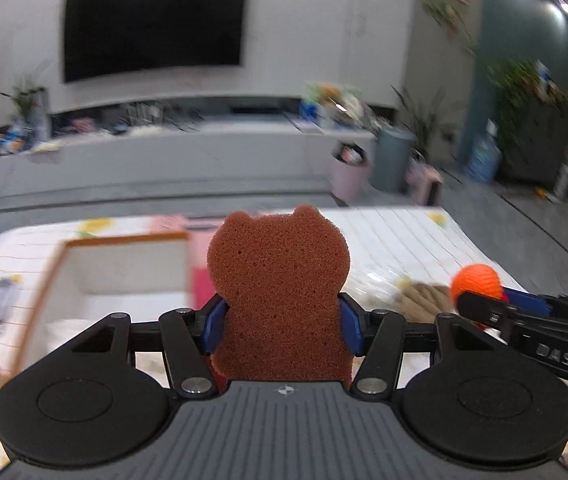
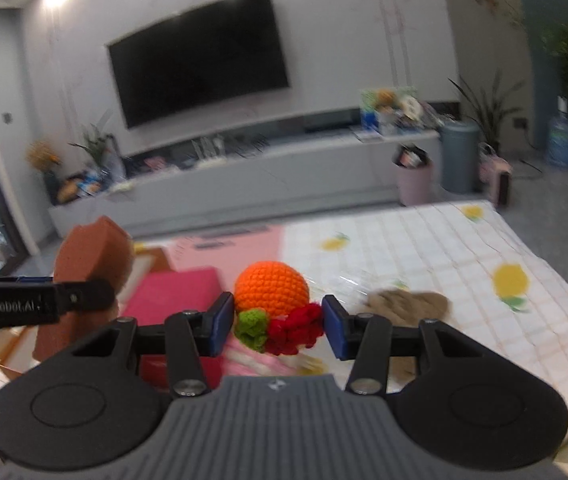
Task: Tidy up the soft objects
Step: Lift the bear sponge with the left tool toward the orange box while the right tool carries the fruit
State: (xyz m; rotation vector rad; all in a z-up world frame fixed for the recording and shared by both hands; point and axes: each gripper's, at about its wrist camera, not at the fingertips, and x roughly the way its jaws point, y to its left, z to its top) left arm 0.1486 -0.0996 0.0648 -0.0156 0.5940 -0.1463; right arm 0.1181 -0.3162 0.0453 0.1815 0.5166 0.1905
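The left gripper [image 1: 282, 326] clamps a brown bear sponge [image 1: 280, 280] upright between its blue pads, above the table [image 1: 403, 240] and just right of a white box [image 1: 124, 268]. To its right, the right gripper [image 2: 278, 326] pinches a crochet orange [image 2: 272, 290] by its red and green tuft, with a tan cloth [image 2: 407, 304] lying beyond.

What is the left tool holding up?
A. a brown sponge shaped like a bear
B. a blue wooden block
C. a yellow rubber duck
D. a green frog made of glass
A: in the left wrist view, the blue pads of the left tool press on both sides of a brown bear-shaped foam sponge, which stands upright between them above the table.
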